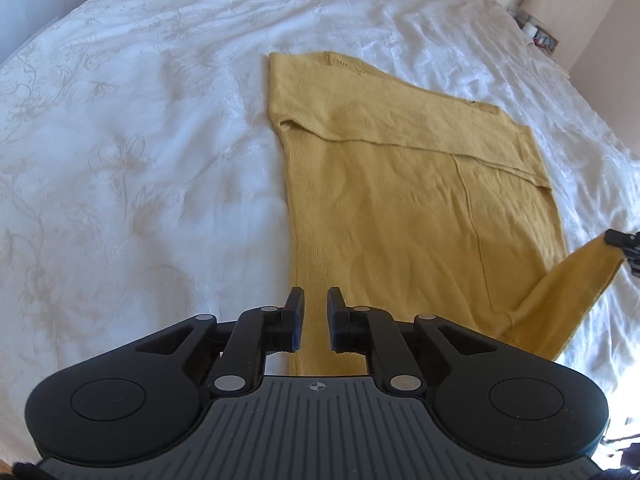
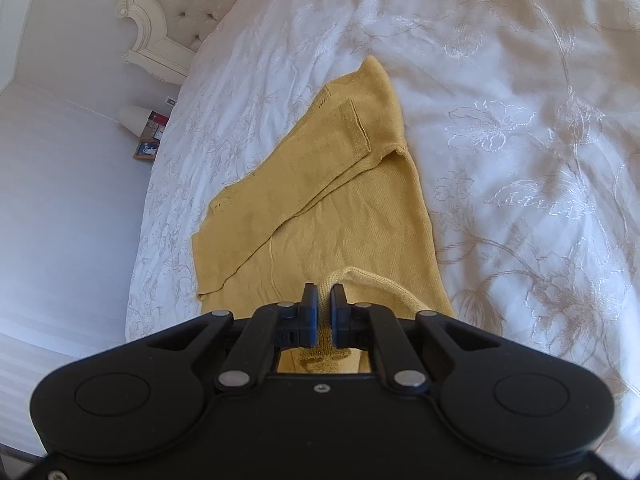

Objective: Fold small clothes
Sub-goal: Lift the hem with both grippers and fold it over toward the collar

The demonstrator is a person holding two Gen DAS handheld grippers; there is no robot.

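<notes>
A mustard yellow knit sweater [image 1: 400,208] lies flat on the white bed, one sleeve folded across its upper part. My left gripper [image 1: 316,304] hovers over the sweater's near left edge, jaws slightly apart and holding nothing. My right gripper [image 2: 324,300] is shut on the cuff of the other sleeve [image 2: 376,280], which is lifted off the bed. In the left wrist view that sleeve [image 1: 560,288] stretches up to the right gripper [image 1: 624,240] at the right edge. The sweater body [image 2: 340,216] lies beyond the right gripper.
A white floral-embroidered bedspread [image 1: 140,140] covers the bed. A tufted cream headboard [image 2: 176,8] stands at the far end. A bedside table with a lamp [image 2: 134,118] and small items sits beside the bed.
</notes>
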